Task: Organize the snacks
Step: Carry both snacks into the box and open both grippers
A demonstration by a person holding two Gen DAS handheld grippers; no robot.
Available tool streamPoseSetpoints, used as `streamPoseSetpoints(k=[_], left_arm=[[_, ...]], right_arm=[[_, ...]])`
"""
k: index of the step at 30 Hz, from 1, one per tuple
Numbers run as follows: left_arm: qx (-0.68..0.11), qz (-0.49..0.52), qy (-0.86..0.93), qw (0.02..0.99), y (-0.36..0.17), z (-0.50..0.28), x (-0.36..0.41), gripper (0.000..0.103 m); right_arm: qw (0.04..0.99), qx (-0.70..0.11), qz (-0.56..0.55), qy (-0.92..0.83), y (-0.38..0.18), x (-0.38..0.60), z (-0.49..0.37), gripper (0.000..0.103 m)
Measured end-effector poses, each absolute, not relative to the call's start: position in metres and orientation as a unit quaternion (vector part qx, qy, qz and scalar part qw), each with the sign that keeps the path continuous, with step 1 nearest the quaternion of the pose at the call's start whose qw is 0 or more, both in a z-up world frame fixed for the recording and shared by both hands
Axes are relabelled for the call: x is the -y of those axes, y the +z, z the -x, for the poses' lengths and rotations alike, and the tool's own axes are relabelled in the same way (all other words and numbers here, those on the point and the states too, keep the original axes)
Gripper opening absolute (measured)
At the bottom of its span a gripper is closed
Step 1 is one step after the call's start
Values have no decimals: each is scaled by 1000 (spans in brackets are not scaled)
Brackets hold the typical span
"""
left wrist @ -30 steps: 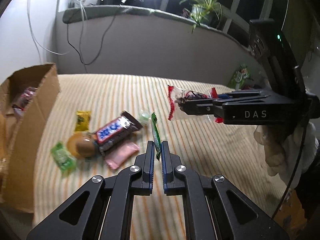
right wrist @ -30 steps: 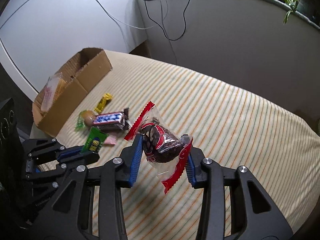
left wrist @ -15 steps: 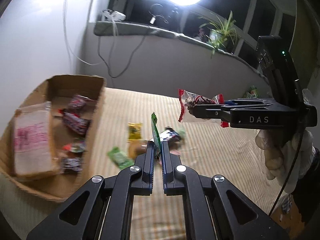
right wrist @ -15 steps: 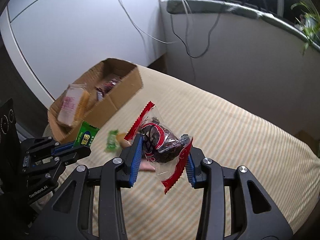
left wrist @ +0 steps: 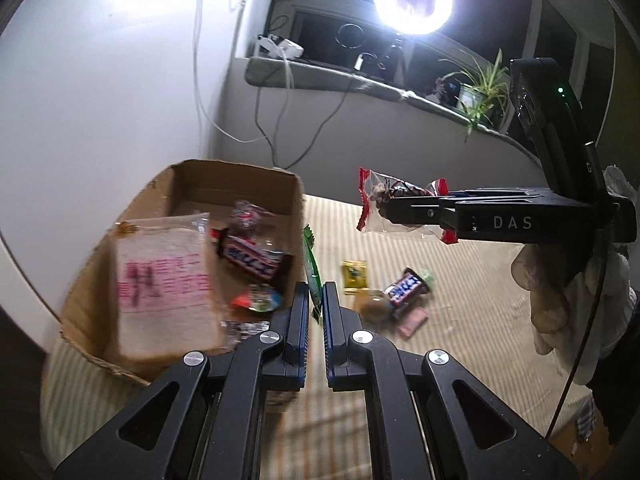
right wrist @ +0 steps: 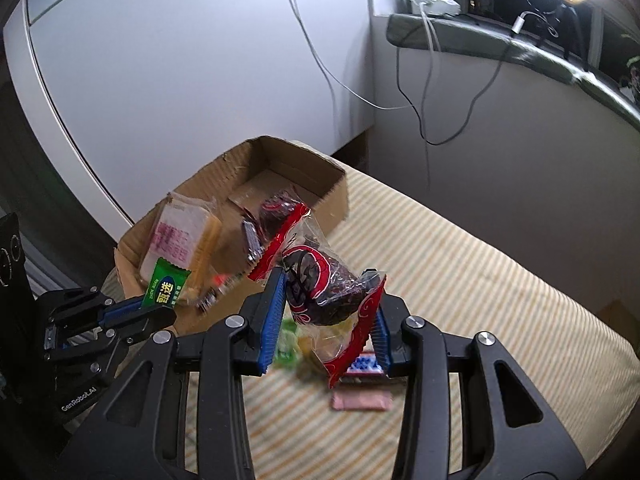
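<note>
A thin green packet [left wrist: 311, 268] is pinched edge-on in the fully closed left gripper [left wrist: 316, 300], near the cardboard box [left wrist: 236, 178]. A red-and-clear wrapped cake [right wrist: 320, 284] is clamped in the partly open right gripper [right wrist: 326, 320], above the striped cloth [right wrist: 460, 288]. If either is released before it is over the box, it could be dropped short onto the cloth; the thin packet could also slip. Two snacks are carried; about five loose ones [left wrist: 404, 292] are left on the cloth, and roughly five are counted in the box, blur permitting.
</note>
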State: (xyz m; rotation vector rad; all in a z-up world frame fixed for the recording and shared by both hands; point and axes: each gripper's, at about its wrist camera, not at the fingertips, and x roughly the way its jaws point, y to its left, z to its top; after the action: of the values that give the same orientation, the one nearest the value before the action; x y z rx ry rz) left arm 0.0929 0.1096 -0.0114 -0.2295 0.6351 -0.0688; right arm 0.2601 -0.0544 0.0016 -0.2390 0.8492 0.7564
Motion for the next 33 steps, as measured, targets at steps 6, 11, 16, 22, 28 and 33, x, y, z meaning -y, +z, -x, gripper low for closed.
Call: streamPoseSetpoints(k=[6, 11, 16, 22, 28, 33], left_arm=[[-309, 115, -20, 944, -14, -93, -127, 5], [-310, 110, -12, 944, -16, -94, -135, 5], [-313, 110, -13, 943, -19, -96, -138, 5], [-317, 102, -15, 943, -22, -100, -135, 5], [-319, 101, -14, 942, -24, -102, -136, 5], [-321, 103, -13, 941, -25, -103, -138, 5]], right_arm=[[832, -398, 126, 365, -2, 26, -262, 40], [828, -400, 131, 369, -7, 6, -267, 40], [826, -402, 135, 371, -14, -10, -273, 40], [822, -408, 138, 372, -22, -26, -283, 40], [816, -414, 137, 378, -30, -36, -288, 40], [813, -417, 137, 382, -34, -42, -291, 40]])
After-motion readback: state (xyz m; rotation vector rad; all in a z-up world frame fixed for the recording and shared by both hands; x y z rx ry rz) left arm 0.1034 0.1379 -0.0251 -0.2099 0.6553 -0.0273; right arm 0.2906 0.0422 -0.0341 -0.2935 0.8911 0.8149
